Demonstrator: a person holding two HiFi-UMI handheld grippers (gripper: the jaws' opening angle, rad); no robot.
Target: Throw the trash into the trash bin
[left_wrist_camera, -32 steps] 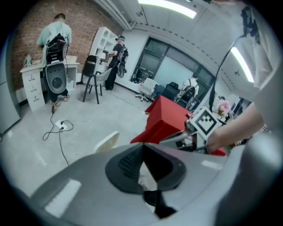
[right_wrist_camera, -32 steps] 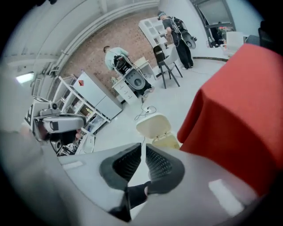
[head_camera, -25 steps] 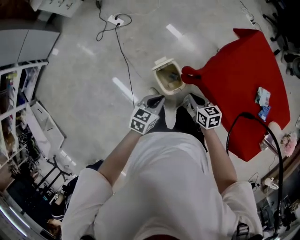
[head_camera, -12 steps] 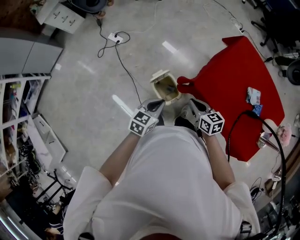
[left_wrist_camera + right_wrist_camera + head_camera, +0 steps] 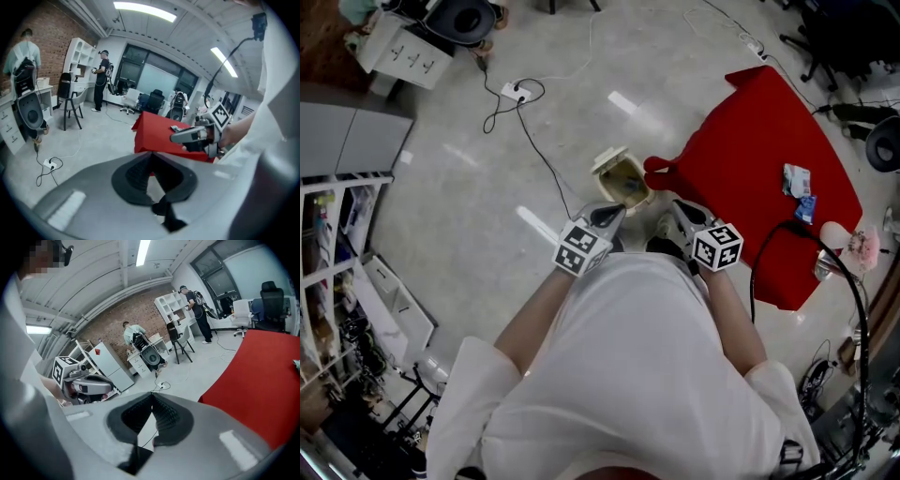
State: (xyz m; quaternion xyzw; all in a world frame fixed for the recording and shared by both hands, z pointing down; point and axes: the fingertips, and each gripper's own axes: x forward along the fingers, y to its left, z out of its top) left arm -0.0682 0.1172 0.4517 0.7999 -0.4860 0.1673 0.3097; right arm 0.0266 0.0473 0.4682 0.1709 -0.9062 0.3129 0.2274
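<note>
The beige trash bin (image 5: 622, 178) stands open on the floor by the corner of the red-covered table (image 5: 759, 150), with some rubbish inside it. My left gripper (image 5: 615, 212) and right gripper (image 5: 676, 208) hang side by side near my body, just short of the bin. Both are shut with nothing between the pads, as the left gripper view (image 5: 151, 154) and the right gripper view (image 5: 151, 394) show. Two blue-and-white wrappers (image 5: 796, 178) (image 5: 806, 208) lie on the red table's far side.
A power strip (image 5: 514, 91) and its cable trail across the floor beyond the bin. White shelving (image 5: 337, 234) lines the left side. A black cable (image 5: 853, 309) arcs at the right. Two people (image 5: 102, 77) (image 5: 23, 51) stand far off by desks and chairs.
Both grippers have risen away from the floor, still shut. The head view has pulled back, so the bin and the red table look smaller and farther off.
</note>
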